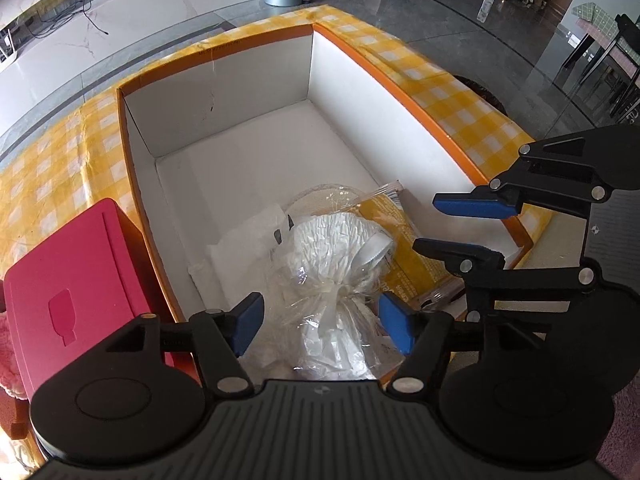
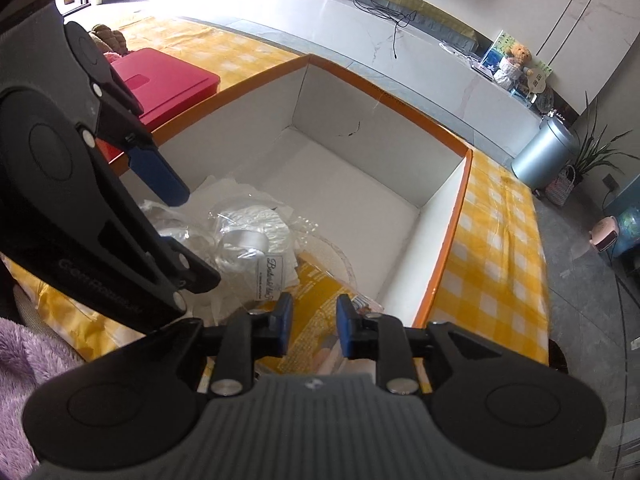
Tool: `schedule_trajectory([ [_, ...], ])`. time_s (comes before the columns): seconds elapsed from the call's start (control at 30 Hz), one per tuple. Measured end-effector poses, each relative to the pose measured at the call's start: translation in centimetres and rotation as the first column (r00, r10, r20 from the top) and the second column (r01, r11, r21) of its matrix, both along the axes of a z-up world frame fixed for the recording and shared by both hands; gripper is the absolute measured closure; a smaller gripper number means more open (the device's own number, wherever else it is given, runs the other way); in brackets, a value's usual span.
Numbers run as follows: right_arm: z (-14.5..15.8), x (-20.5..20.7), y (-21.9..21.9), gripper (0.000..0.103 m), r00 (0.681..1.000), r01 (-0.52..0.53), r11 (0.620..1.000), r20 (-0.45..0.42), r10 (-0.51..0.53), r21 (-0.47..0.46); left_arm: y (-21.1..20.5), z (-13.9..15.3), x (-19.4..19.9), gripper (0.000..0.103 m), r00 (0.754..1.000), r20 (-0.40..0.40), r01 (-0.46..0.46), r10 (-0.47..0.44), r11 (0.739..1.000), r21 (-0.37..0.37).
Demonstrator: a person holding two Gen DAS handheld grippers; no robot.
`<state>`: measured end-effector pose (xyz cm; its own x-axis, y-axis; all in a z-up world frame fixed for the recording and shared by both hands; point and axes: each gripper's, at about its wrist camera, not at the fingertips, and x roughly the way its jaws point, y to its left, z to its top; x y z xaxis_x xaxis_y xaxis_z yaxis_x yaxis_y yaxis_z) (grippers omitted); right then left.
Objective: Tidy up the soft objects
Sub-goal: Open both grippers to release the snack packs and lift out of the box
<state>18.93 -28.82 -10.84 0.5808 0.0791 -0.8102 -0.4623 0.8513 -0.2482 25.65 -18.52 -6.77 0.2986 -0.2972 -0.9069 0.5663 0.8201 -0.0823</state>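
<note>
An orange-rimmed box with a white inside [image 1: 224, 128] stands on the yellow checked tablecloth. In its near corner lie a clear tied bag of white paper cups [image 1: 340, 252], a folded white cloth [image 1: 244, 248] and a yellow packet [image 1: 400, 240]. My left gripper [image 1: 320, 326] is open, its blue pads either side of the bag's tied neck. My right gripper [image 2: 314, 328] is open above the yellow packet [image 2: 320, 280]; it shows in the left wrist view [image 1: 464, 224] over the box's right corner. The bag [image 2: 248, 232] also shows in the right wrist view.
A pink lidded box [image 1: 76, 292] stands just left of the orange box, also in the right wrist view [image 2: 168, 80]. A pink fluffy item [image 1: 8, 360] lies beside it. A purple fleece [image 2: 24, 364] lies near left. A brown plush [image 2: 108, 36] sits behind the pink box.
</note>
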Motion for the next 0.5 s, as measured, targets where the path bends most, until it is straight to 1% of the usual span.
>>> schedule_trajectory([
  [0.03, 0.3, -0.2, 0.0, 0.077, 1.000, 0.004, 1.000, 0.002, -0.004, -0.008, 0.1, 0.3, -0.2, 0.023, 1.000, 0.006, 0.004, -0.004, 1.000, -0.005],
  [0.07, 0.6, -0.3, 0.0, 0.071, 1.000, 0.011, 1.000, 0.005, -0.011, -0.017, 0.3, 0.8, -0.4, 0.023, 1.000, 0.013, 0.008, -0.008, 1.000, -0.011],
  [0.13, 1.3, -0.6, -0.1, 0.067, 1.000, 0.026, 0.999, 0.017, -0.025, -0.027, 0.6, 1.5, -0.8, 0.023, 0.999, 0.031, 0.011, -0.010, 1.000, -0.023],
  [0.23, 2.3, -1.1, -0.3, 0.067, 0.998, 0.054, 0.998, 0.034, -0.053, -0.039, 1.3, 2.8, -1.6, 0.023, 0.998, 0.066, -0.004, 0.007, 0.999, -0.047],
  [0.33, 3.4, -2.1, -0.3, 0.066, 0.994, 0.090, 0.995, 0.060, -0.088, -0.039, 2.3, 4.4, -2.7, 0.023, 0.994, 0.108, -0.009, 0.020, 0.996, -0.094],
  [0.5, 5.6, -4.6, 0.0, 0.063, 0.976, 0.159, 0.987, 0.149, -0.160, 0.021, 4.2, 7.0, -5.2, 0.024, 0.977, 0.210, -0.011, 0.045, 0.987, -0.158],
])
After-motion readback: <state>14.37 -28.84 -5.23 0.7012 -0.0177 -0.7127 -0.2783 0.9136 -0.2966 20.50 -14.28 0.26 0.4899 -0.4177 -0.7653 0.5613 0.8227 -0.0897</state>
